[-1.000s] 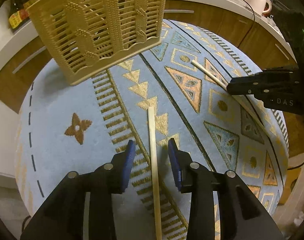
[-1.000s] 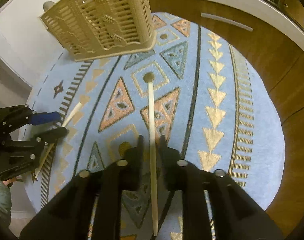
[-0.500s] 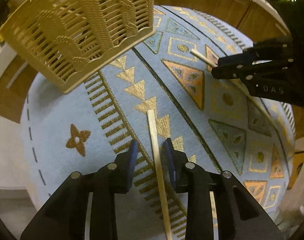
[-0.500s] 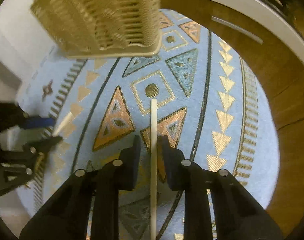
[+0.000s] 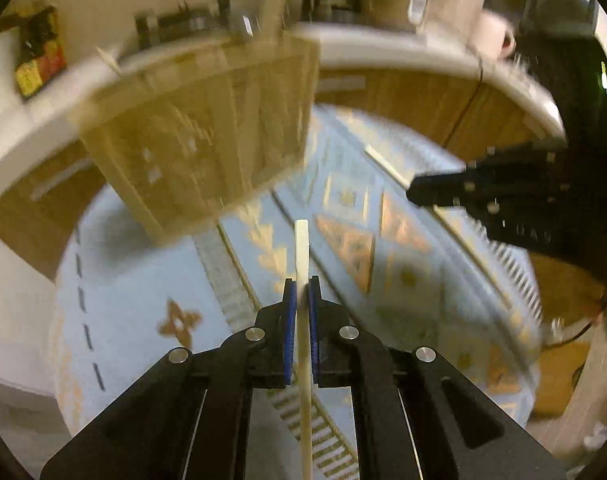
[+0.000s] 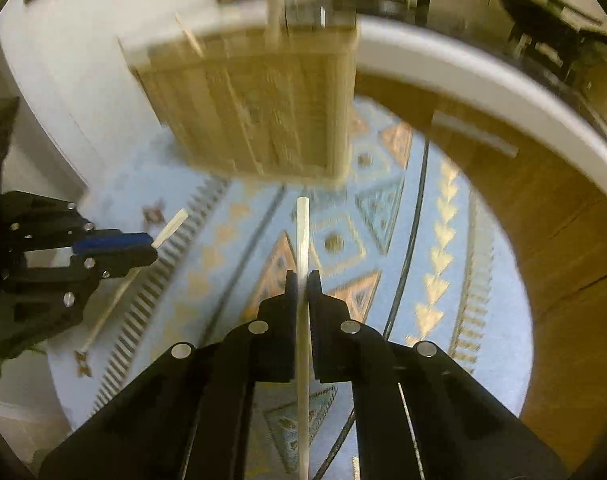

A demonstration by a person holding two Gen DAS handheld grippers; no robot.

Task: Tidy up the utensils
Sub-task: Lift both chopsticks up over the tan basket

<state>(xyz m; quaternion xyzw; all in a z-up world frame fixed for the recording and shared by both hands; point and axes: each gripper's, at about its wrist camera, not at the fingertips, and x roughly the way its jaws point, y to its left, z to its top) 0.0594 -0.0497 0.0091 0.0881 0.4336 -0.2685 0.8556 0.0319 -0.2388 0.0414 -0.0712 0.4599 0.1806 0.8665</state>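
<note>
My left gripper (image 5: 299,292) is shut on a pale wooden chopstick (image 5: 302,248), which sticks forward past the blue pads and is lifted off the mat. My right gripper (image 6: 302,284) is shut on a second chopstick (image 6: 302,236), also lifted. Each gripper shows in the other's view: the right one (image 5: 419,192) at the right, the left one (image 6: 151,246) at the left with its chopstick (image 6: 169,228) poking out. A beige slatted utensil basket (image 5: 207,128) stands upright ahead on the mat, blurred; it also shows in the right wrist view (image 6: 259,112). A stick pokes up from it.
A round blue patterned mat (image 5: 143,264) covers a wooden table (image 6: 563,240). Behind it runs a white counter (image 5: 403,56) with jars, boxes and a white mug (image 5: 495,40). A black cable (image 5: 467,104) hangs over the table's far edge.
Both grippers have closed on their chopsticks and lifted them off the mat. Both views have tilted up and moved toward the basket, which now looks blurred.
</note>
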